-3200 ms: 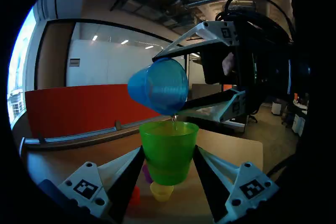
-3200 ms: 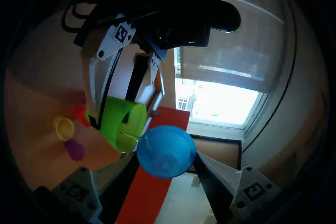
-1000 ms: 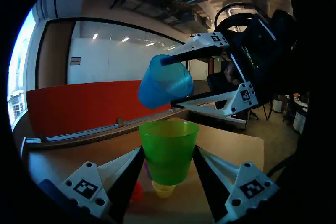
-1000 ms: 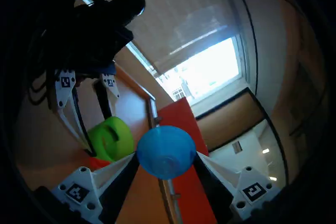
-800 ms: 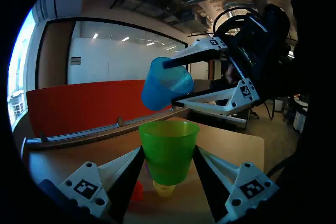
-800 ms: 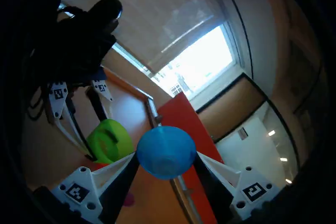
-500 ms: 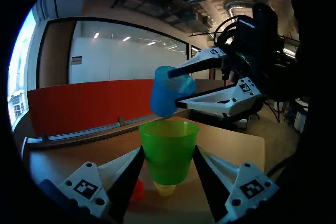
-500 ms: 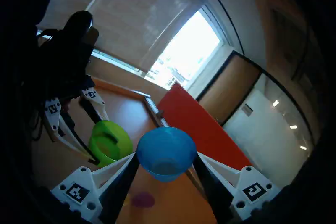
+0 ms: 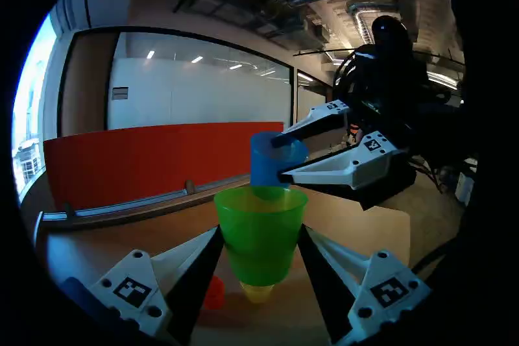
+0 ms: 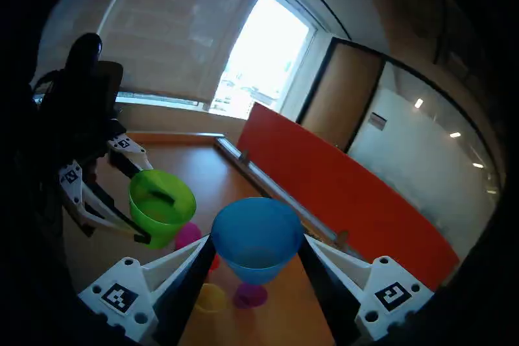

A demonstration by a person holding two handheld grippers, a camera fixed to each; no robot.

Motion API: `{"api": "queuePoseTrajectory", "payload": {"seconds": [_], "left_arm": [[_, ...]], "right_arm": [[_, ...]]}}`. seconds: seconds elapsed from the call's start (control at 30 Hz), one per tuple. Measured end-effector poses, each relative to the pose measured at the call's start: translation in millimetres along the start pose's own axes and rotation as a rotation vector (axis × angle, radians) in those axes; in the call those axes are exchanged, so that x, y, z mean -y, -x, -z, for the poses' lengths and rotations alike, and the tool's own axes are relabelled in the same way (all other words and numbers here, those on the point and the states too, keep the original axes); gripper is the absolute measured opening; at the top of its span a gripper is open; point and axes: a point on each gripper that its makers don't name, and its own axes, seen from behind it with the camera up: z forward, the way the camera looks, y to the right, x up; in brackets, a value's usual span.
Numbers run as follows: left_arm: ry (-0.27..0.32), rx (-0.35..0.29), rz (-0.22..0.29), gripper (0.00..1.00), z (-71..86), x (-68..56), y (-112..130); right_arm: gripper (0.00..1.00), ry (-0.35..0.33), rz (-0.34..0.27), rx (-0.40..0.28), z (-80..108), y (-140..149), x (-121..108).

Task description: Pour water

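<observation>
Clamping the green cup (image 9: 261, 219) between both fingers of the left gripper (image 9: 259, 239), and holding it upright and clear of the table (image 9: 353, 216). Pinching the blue cup (image 10: 257, 235) between both fingers of the right gripper (image 10: 257, 245), mouth up and roughly upright.

In the left gripper view, holding the blue cup just beyond the far rim of the green cup and a little above it. Not being able to tell whether the two are touching. In the right gripper view, keeping the green cup ahead and to the left of the right gripper, at about the same height as the blue one.

Looking down past the left gripper at a small red cup (image 9: 213, 293) and a yellow cup (image 9: 257, 291) standing on the table beneath the green cup. Looking past the right gripper at two magenta cups (image 10: 250, 294) below it, and at a red partition (image 10: 337, 177) running along the table's far edge. Not being able to tell whether either held cup contains water.
</observation>
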Motion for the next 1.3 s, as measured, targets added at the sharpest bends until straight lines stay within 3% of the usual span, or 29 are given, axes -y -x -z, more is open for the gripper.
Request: {"api": "queuePoseTrajectory", "payload": {"seconds": [0.5,1.3], "left_arm": [[-0.016,0.005,0.004,0.79,3.1,4.7,1],[-0.067,0.023,0.001,0.79,13.6,14.9,1]], "right_arm": [[0.91,0.010,-0.099,0.083,-8.6,56,5],[0.91,0.007,-0.309,0.289,-29.4,202,29]]}}
